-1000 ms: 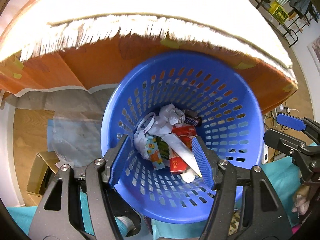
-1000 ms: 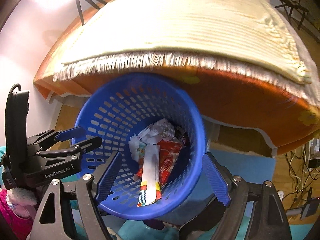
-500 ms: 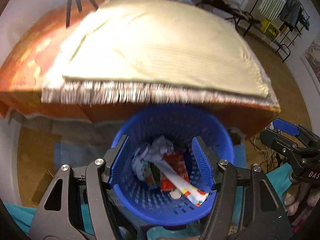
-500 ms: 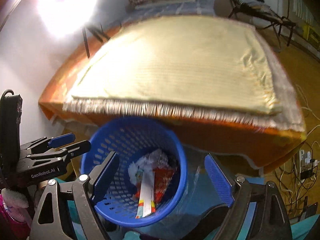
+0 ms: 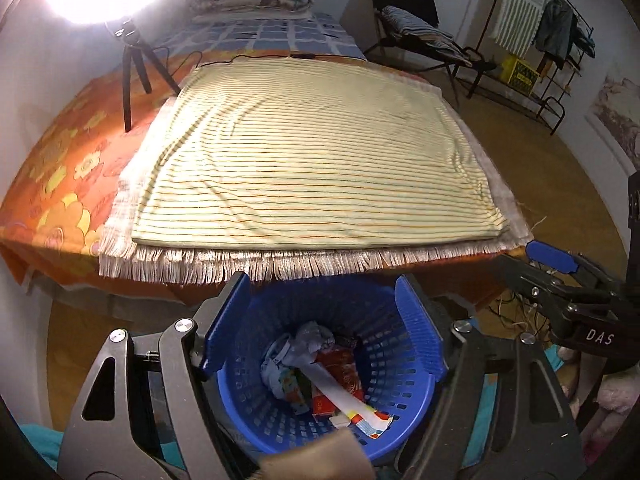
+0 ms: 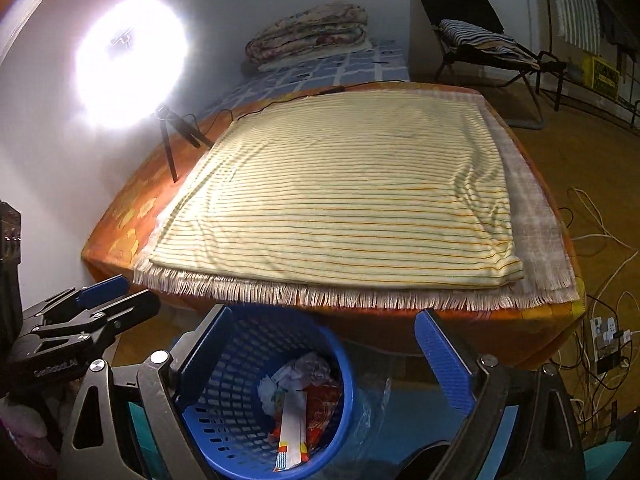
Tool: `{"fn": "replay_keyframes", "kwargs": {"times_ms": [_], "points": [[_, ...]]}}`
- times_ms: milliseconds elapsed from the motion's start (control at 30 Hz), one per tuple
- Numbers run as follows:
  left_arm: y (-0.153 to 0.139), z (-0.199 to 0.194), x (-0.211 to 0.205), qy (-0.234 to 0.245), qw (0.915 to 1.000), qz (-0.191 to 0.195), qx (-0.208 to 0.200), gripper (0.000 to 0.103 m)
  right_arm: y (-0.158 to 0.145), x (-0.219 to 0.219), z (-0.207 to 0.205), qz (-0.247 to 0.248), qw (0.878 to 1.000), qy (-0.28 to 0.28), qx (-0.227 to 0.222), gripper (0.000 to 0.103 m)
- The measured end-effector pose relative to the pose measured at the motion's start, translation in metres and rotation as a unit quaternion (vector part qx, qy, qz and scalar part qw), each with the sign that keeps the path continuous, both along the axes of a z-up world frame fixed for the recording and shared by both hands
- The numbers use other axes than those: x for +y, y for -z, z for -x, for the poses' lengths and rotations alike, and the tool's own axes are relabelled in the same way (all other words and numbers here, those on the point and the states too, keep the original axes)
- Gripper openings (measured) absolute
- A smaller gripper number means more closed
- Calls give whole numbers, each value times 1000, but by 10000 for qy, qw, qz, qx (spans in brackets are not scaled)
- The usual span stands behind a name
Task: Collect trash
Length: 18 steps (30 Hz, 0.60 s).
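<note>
Although the bed [image 5: 60,184] fills most of both views, no wrapper or scrap shows anywhere on its orange floral sheet or on the striped cream blanket [image 5: 312,160] spread flat over a fringed cloth; only a lamp tripod [image 5: 134,68] and a black cable stand on it. Below the foot of the bed, the blue perforated basket [image 5: 400,360] sits on the floor and holds the collected trash [image 5: 320,368]: crumpled white paper, a red packet and a long white wrapper with a coloured end, all lying at the bottom. Collection therefore appears largely finished, as far as the frames reach; floor areas beyond the basket are only partly visible and cannot be cleared. Both the left tongs [image 5: 324,328] and the right tongs [image 6: 324,360] have just been opening and stand apart above the basket with nothing between their blue pads.
</note>
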<state>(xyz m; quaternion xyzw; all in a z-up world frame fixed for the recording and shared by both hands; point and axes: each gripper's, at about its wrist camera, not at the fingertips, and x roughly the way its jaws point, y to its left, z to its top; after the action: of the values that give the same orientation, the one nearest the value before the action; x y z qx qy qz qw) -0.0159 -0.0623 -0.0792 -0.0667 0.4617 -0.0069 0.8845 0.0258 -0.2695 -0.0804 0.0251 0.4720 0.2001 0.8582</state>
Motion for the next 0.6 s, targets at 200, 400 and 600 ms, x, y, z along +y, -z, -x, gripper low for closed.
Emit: {"fn": "replay_keyframes", "kwargs": {"times_ms": [200,400,600], "points": [[2,2,-1,-60,9999,-58,96,83,-1,-3,-1,-18,10000,8,-30,94],[-1,2,2,-156,9998,-73,89,83,-2,0,-1,-39,10000,3,-43,94],[-7,3,4,-215,9998,-42,-18,86,-5,-2,-1,-74,9999,40,-87,94]]}}
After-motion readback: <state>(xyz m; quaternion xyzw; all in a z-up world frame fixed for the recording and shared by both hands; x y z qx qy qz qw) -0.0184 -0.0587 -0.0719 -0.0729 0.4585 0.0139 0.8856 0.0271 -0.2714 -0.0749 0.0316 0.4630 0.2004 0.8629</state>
